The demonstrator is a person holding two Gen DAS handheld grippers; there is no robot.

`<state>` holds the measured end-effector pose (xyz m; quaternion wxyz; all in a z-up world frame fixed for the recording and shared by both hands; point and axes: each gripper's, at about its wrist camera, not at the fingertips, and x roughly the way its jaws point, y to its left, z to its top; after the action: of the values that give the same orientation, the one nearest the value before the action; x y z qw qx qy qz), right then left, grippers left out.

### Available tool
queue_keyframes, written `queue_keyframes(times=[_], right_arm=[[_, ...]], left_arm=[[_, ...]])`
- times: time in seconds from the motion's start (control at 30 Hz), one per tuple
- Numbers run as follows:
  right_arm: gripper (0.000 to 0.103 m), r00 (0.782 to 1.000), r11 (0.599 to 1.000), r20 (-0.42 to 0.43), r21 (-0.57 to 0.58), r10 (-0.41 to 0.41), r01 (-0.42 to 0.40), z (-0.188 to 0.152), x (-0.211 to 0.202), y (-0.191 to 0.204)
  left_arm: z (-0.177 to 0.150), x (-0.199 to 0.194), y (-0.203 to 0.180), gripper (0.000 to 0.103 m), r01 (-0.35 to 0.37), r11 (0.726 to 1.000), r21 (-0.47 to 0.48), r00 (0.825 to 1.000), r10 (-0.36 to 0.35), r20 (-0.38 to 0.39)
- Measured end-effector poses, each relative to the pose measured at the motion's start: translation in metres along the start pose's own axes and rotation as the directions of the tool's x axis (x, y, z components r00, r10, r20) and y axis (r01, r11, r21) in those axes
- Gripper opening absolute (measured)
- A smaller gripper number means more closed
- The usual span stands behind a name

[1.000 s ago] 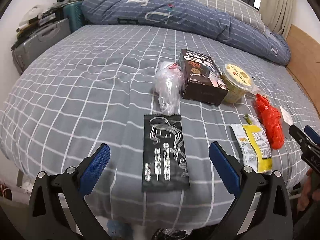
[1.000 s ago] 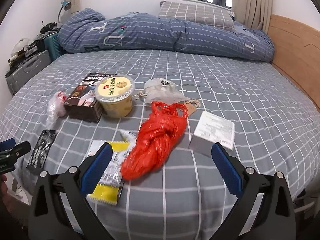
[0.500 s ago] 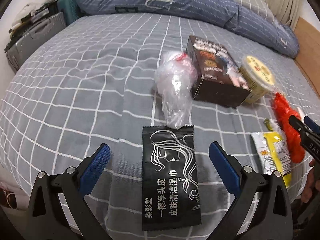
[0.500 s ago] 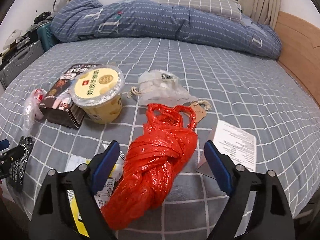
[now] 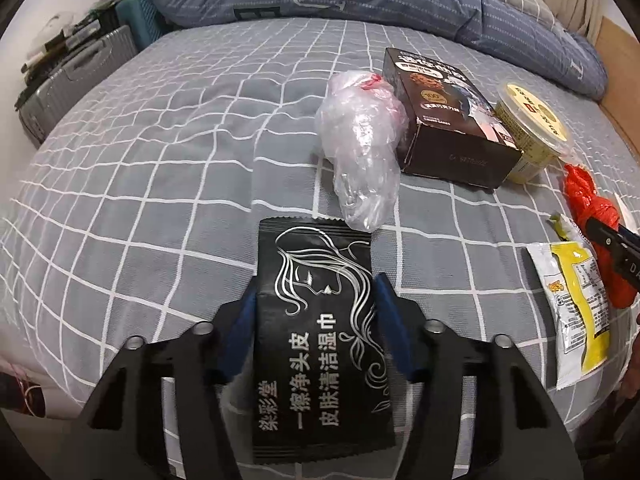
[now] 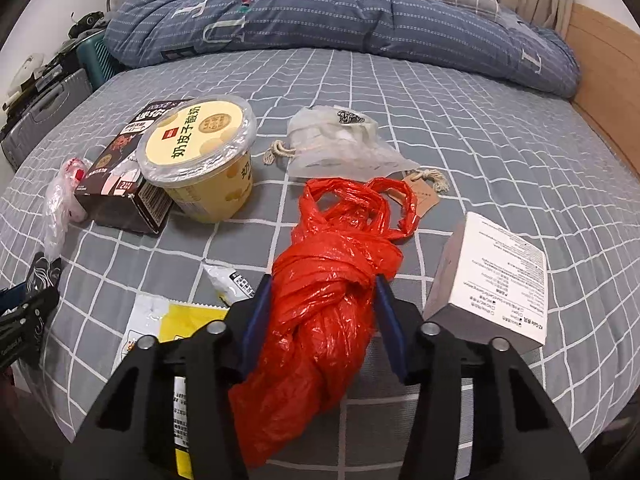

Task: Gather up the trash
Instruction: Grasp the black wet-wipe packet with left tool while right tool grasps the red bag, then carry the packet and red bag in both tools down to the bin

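A flat black wipe packet (image 5: 316, 360) with a white line drawing lies on the grey checked bedsheet (image 5: 160, 184). My left gripper (image 5: 316, 312) is closing on it, and its blue pads (image 5: 246, 320) touch the packet's two long edges. A knotted red plastic bag (image 6: 332, 272) lies on the sheet in the right wrist view. My right gripper (image 6: 322, 308) is closing on that bag, its blue pads pressing the bag's sides. The same red plastic bag (image 5: 596, 216) shows at the right edge of the left wrist view.
Beyond the packet lie a crumpled clear bag (image 5: 364, 152), a dark box (image 5: 448, 120) and a yellow lidded cup (image 6: 200, 152). A yellow snack wrapper (image 5: 576, 308), a white box (image 6: 496, 280) and a translucent pouch (image 6: 340, 144) lie around the red bag. Folded duvet (image 6: 340, 20) behind, suitcases (image 5: 76, 80) left.
Both grippers came down and forward over the bed. Their jaws went from wide open to narrow, the left around the black packet, the right around the red bag.
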<state>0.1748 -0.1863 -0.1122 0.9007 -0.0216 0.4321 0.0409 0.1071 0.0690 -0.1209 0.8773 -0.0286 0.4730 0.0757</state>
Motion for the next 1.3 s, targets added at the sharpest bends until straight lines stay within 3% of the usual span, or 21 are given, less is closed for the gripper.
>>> queue_keyframes(times=[0.37,0.8,1.3], right_arm=[[0.042,0.999,1.000,0.045,0.013,0.008,-0.009,0.005,-0.016,-0.004],[0.042,0.996,1.000,0.087,0.014,0.018,-0.019,0.010,-0.044,0.001],[0.042,0.989,0.999,0.143,0.026,0.031,-0.035,-0.011,-0.097,0.003]], left_arm=[[0.003,-0.009,0.006,0.039,0.003,1.000,-0.008,1.000,-0.003,0.017],[0.009,-0.043,0.009,0.038,0.022,0.999,-0.030,0.998,-0.020,0.067],[0.001,-0.083,0.007,0.038,0.085,0.995,-0.050,0.992,-0.079,0.101]])
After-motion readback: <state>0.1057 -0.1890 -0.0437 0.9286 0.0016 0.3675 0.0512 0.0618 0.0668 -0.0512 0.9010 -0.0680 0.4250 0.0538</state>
